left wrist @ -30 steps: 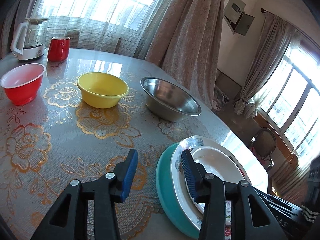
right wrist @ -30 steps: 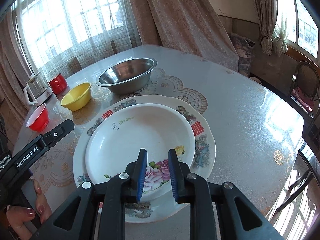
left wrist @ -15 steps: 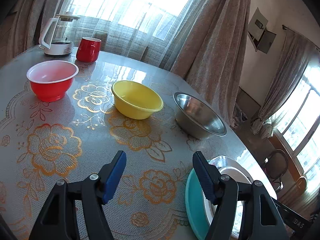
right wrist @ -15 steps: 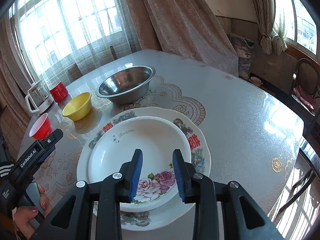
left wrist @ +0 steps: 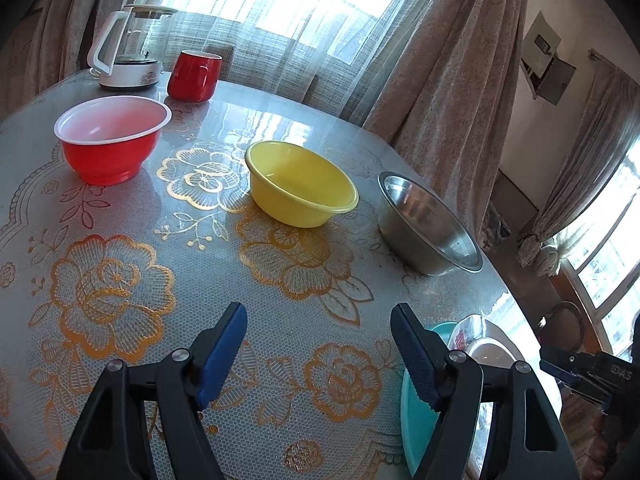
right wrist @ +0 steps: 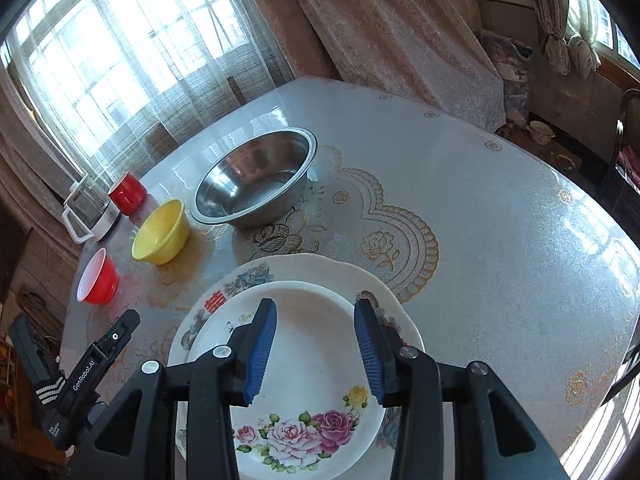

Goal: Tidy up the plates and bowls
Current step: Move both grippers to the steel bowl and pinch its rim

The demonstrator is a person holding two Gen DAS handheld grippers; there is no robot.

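A stack of plates lies near the table's front edge: a small white floral plate (right wrist: 308, 368) on a larger scalloped plate (right wrist: 320, 270), over a teal plate (left wrist: 416, 420). Beyond it stand a steel bowl (right wrist: 256, 180), a yellow bowl (right wrist: 160, 232) and a red bowl (right wrist: 98, 280). My right gripper (right wrist: 316, 352) hangs above the white plate, its jaws opening and nothing between them. My left gripper (left wrist: 320, 356) hovers over bare tablecloth left of the stack, jaws opening and empty, facing the yellow bowl (left wrist: 300, 184), the red bowl (left wrist: 112, 140) and the steel bowl (left wrist: 428, 228).
A red mug (left wrist: 194, 76) and a glass kettle (left wrist: 128, 52) stand at the table's far edge by the curtained window. The floral tablecloth (left wrist: 112, 288) covers the round table. A chair (right wrist: 628, 140) stands off the table's right side.
Both grippers have opened wider. The left one swung left, off the plate stack and over bare cloth. The right one pulled back from the plates, which lie lower in its view.
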